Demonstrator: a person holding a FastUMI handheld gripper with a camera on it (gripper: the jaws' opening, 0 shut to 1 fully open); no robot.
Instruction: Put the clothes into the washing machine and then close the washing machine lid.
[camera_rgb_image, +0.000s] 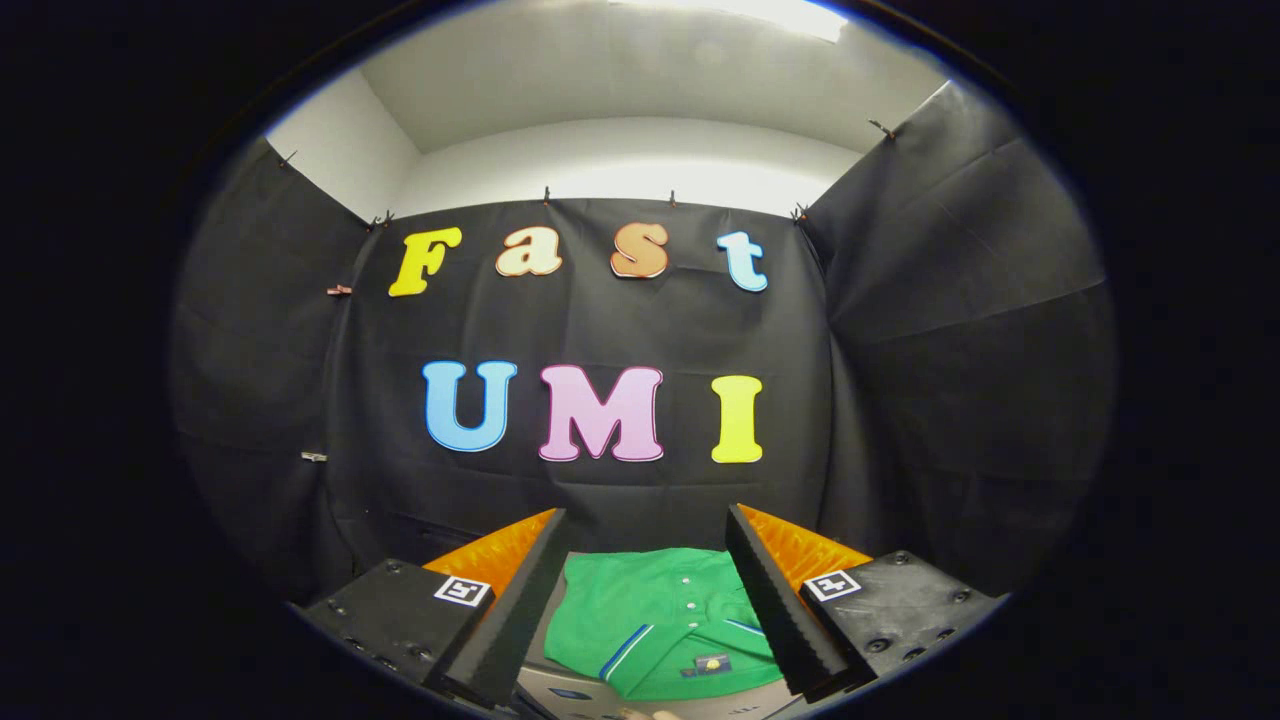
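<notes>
Jaws spread wide, empty; folded green polo shirt (660, 620) lying flat between them.

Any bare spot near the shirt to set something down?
A pale strip of surface borders the green shirt on its near side. The open gripper straddles the shirt, whose cloth covers most of the space between the fingers.

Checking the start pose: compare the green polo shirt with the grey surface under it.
The green polo shirt is soft, folded fabric with buttons and a striped collar; the grey surface beneath looks flat, hard and plain. The shirt lies on top, seen between the open gripper fingers; the surface peeks out below.
</notes>
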